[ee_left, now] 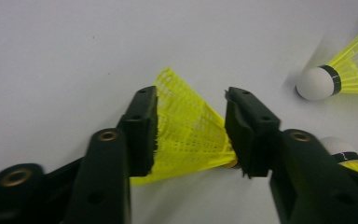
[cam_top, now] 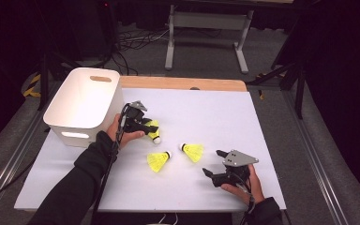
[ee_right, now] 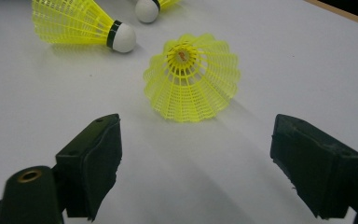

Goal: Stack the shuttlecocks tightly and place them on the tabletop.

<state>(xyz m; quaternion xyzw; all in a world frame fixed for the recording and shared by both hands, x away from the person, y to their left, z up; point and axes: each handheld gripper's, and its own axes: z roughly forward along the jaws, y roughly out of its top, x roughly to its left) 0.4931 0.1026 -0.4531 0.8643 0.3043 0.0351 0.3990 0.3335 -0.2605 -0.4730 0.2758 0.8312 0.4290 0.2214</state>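
Left tongs around a yellow shuttlecock, right tongs wide open on the white worktop.

In the high view the left tongs (cam_top: 146,127) sit left of centre, just right of the white bin (cam_top: 85,104) in the upper left, with the held shuttlecock (cam_top: 153,130) between the jaws. The left gripper view shows that shuttlecock (ee_left: 189,133) with its mesh skirt between both pads, partly closed jaws touching it on each side. Two more lie near the frame's middle: a second shuttlecock (cam_top: 159,160) and a third shuttlecock (cam_top: 192,151), apart from each other. The right tongs (cam_top: 214,164) rest at lower right on the worktop (cam_top: 225,117), jaws spread wide and holding nothing, facing the third shuttlecock (ee_right: 192,77).
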